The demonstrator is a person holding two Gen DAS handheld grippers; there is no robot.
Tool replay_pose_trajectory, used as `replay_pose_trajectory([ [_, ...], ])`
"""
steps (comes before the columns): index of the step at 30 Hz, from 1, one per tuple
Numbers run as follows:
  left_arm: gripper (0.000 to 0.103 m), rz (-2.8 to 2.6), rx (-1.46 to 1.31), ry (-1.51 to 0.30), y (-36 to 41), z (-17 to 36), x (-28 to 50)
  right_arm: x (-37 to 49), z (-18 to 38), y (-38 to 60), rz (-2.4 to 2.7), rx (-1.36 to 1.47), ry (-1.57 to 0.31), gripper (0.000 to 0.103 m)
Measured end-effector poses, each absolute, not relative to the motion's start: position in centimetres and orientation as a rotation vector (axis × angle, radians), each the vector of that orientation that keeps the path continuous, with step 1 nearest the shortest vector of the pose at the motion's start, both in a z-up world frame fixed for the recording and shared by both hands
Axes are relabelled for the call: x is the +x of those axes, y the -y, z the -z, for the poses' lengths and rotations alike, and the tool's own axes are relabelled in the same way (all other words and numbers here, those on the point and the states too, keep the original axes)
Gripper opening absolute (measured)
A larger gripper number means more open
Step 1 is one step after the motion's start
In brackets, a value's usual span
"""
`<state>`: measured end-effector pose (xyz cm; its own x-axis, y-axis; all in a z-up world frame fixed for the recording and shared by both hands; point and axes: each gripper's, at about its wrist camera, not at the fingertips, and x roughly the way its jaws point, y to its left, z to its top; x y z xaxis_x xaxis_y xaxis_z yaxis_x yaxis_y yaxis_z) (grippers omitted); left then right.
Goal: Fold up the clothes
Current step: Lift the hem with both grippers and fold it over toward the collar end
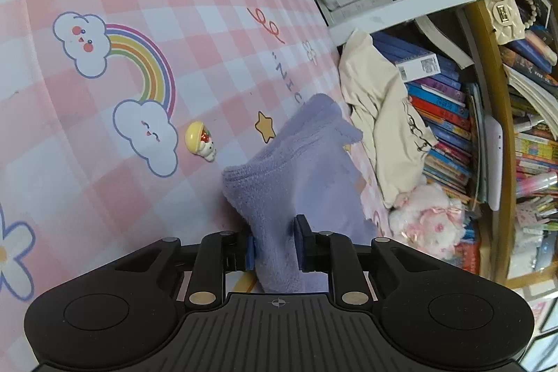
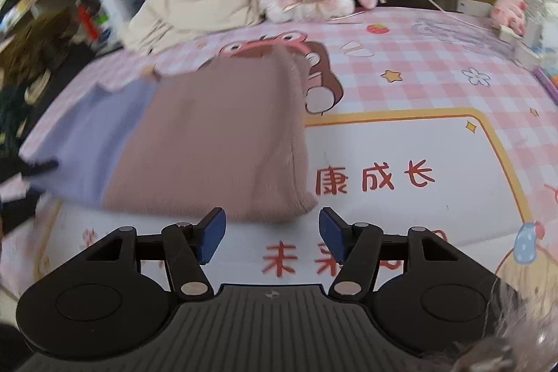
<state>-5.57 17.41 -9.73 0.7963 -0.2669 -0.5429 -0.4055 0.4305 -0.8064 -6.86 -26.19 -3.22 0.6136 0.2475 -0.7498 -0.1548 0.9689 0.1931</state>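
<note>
Left wrist: lavender towel (image 1: 307, 176) runs lengthwise away, prob. folded.

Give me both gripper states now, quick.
Left gripper: shut on the purple towel.
Right gripper: open, nothing between the jaws; brown cloth lies just ahead.

Your left gripper (image 1: 275, 244) points toward 12 o'clock, tipped down, pads squeezed on purple cloth (image 1: 300, 169). Your right gripper (image 2: 272, 234) points toward 12 o'clock, tipped down more, pads apart, nothing between.
</note>
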Motion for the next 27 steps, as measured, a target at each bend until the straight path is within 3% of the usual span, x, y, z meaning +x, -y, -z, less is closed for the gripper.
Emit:
replay_pose_trajectory([
  [6, 0.015, -0.16, -1.126, -0.652, -16.5, 9.4, -6.1, -5.5, 2.7, 28.2, -0.298, 0.069, -0.872, 0.057],
  [11, 0.014, -0.206, -1.082, -0.638, -15.7, 8.9, -6.3, -3.9, 2.9, 29.6, -0.331, 0.059, -0.889, 0.046],
  [27, 0.01, -0.273, -0.89, -0.605, -12.7, 4.4, -6.2, 1.0, 4.2, 30.8, -0.503, 0.153, -0.948, 0.035],
])
